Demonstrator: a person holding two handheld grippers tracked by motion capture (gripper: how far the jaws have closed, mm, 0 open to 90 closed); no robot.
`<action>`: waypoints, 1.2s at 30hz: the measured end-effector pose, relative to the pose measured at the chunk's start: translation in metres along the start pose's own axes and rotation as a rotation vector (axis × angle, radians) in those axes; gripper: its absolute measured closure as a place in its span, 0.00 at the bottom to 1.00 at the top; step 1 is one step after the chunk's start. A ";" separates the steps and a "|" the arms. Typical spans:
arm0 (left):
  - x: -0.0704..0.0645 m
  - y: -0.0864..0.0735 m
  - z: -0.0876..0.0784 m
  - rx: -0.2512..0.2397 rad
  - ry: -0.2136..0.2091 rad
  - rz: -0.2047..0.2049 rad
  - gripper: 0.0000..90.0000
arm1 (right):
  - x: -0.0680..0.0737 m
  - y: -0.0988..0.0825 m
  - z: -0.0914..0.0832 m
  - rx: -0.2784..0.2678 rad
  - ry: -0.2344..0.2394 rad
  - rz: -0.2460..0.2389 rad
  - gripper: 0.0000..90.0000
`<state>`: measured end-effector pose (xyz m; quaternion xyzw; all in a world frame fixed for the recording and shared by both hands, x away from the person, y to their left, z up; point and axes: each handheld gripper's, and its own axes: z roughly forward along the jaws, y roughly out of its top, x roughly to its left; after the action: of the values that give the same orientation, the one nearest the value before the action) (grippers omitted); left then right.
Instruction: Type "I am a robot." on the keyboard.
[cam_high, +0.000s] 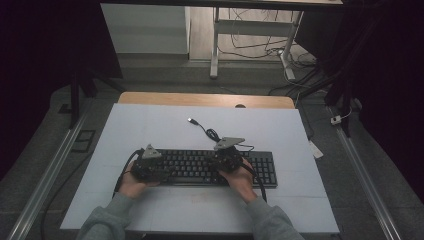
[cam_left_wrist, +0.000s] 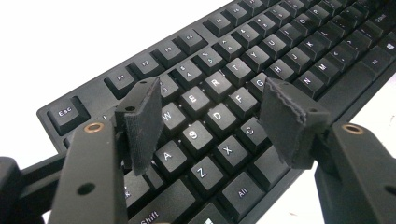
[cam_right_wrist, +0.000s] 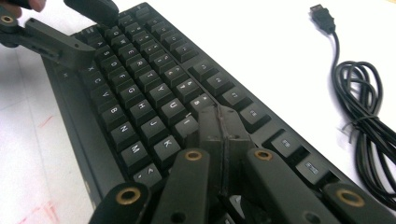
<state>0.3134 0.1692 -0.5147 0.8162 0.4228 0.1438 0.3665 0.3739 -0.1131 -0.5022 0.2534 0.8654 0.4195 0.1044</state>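
Black keyboard: left gripper jaws spread wide above it; right gripper jaws clenched, tips on keys.

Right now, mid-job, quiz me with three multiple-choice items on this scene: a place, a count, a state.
1. Where does the coiled black USB cable lie?
A. beyond the keyboard
B. on the keys
C. off the table

2. How many hand-held grippers are over the flat black plastic keyboard?
A. one
B. two
C. three

3. The right hand-held gripper is
A. wide open
B. shut
C. holding the cable

Key: 1 A, it rests on the white table past the far edge; 2 B, the left hand-held gripper and the right one; 3 B, its jaws meet over the keys.
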 end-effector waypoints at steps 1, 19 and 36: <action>0.000 0.000 0.000 0.000 0.000 0.000 0.43 | 0.000 -0.001 -0.002 -0.001 -0.002 -0.001 0.97; 0.001 0.000 0.003 0.011 0.001 0.003 0.43 | -0.010 -0.035 -0.055 -0.041 -0.059 0.015 0.67; 0.001 -0.001 0.004 0.020 0.005 0.006 0.43 | -0.007 -0.046 -0.060 -0.024 -0.066 -0.008 0.65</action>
<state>0.3156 0.1688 -0.5184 0.8208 0.4224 0.1429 0.3570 0.3405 -0.1806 -0.5007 0.2623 0.8573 0.4211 0.1376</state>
